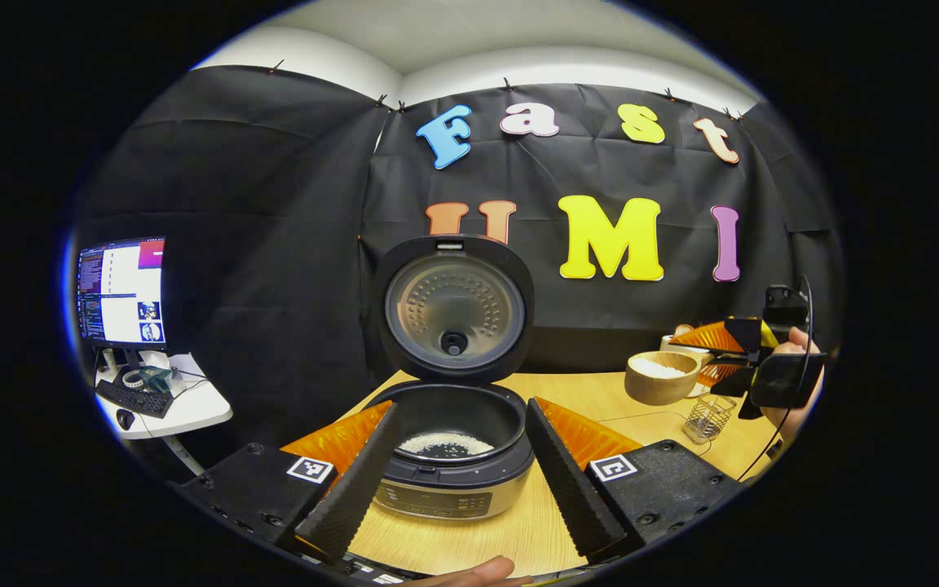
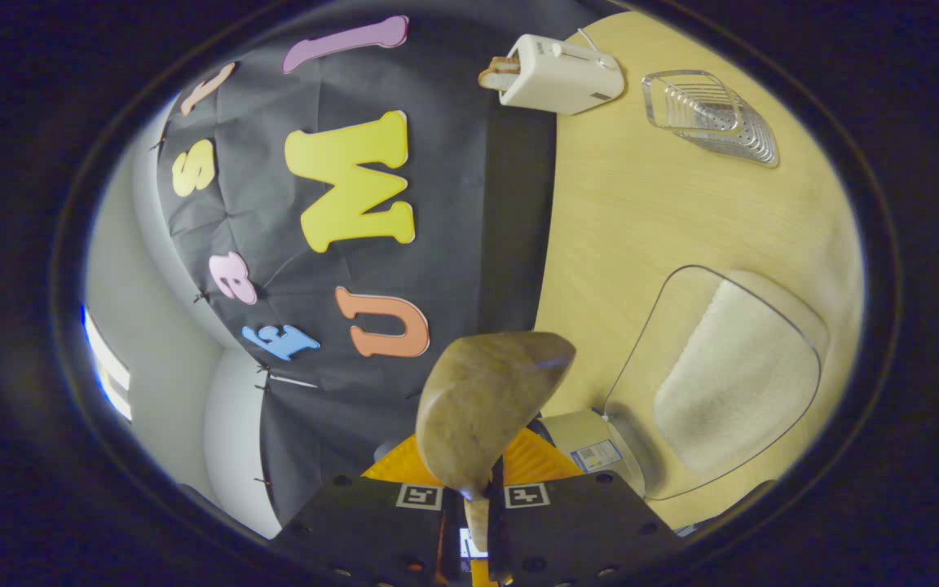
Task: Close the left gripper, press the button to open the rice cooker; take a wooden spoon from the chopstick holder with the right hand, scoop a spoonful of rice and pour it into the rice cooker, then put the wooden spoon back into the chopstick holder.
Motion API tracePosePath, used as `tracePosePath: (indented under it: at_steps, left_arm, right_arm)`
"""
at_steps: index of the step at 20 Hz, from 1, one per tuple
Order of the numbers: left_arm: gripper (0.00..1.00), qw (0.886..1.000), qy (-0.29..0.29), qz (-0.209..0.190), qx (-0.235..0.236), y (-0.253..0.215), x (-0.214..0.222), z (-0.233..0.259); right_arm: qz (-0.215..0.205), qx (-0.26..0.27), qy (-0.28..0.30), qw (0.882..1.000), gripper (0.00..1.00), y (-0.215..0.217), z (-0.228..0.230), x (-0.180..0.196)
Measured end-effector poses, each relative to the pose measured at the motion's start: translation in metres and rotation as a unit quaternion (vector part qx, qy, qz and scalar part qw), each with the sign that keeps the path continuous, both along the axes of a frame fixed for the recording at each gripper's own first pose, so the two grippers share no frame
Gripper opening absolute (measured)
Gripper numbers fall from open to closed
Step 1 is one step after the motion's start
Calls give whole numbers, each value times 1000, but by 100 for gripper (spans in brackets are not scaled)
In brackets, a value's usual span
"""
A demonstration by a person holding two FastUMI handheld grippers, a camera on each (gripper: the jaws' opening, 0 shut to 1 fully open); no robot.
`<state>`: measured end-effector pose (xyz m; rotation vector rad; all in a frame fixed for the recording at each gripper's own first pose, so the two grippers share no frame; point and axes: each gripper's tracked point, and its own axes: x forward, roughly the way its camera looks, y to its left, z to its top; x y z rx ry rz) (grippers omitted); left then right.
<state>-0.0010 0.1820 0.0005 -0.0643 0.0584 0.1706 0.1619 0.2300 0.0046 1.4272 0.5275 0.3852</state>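
1. Left gripper view: the rice cooker (image 1: 453, 456) sits at 6 o'clock on the wooden table (image 1: 592, 391), its lid (image 1: 453, 306) standing upright and open above the dark pot. A thin patch of white rice (image 1: 445, 444) lies on the pot's bottom.

2. In the same view, the left gripper (image 1: 461, 473) has its jaws spread wide, one finger on each side of the cooker's front. They grip nothing, and I cannot tell whether they touch it.

3. At 3 o'clock, a wooden bowl (image 1: 661, 377) heaped with rice stands on the table, with a wire holder (image 1: 708, 417) just beside it. The right gripper (image 1: 734, 359) hangs over them in a hand (image 1: 800, 383).

4. Right gripper view: the right gripper (image 2: 476, 509) is clamped tight on the handle of the wooden spoon (image 2: 482, 408). The spoon's bowl juts toward the centre and looks bare.

5. My judgement: the spoon is light, stiff and smooth. A grip low on the handle suits it best, and it must stay level once loaded, because loose grains spill easily.

6. A toaster (image 2: 555, 73) sits at 12 o'clock, a clear ribbed dish (image 2: 710, 118) at 1, and a clear container (image 2: 730, 383) at 4.
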Motion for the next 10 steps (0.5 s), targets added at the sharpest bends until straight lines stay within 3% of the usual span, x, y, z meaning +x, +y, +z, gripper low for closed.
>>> tracePosePath:
  at_steps: [4, 7, 10]
  left_arm:
    - [98, 1000, 12, 23, 4, 21, -2, -8]
    - [98, 998, 24, 60, 13, 47, -9, -16]
    - [98, 997, 31, 68, 10, 54, -11, -20]
  right_arm:
    - [21, -40, -2, 999, 13, 55, 19, 5]
    - [21, -100, -12, 995, 12, 91, 32, 14]
    - [23, -176, -15, 984, 13, 130, 38, 21]
